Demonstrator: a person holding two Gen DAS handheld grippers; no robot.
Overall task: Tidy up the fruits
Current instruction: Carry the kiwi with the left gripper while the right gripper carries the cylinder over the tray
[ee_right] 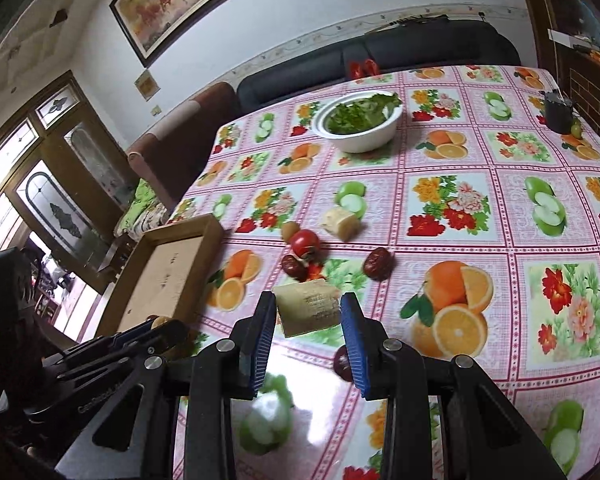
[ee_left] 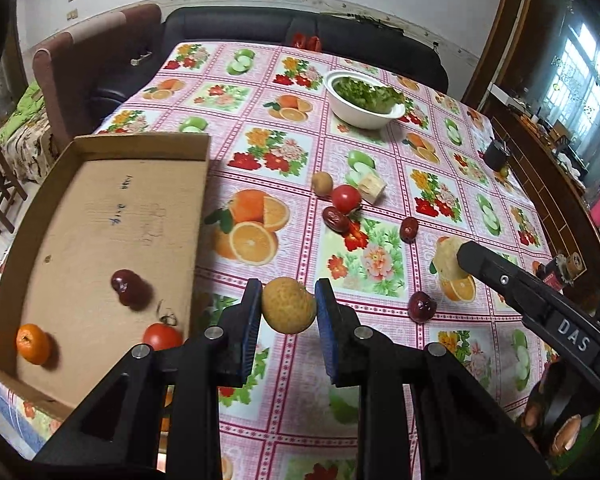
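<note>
The left tool is clamped on a round, matte tan fruit held above the desk, and the shallow cardboard tray lies immediately to its left, so a short leftward carry over the low wall is probably next. The tray's long axis runs near to far (an orange, a tomato and a glossy dark date already sit inside). The right tool grips a pale, blocky cut piece, farther from the tray.
</note>
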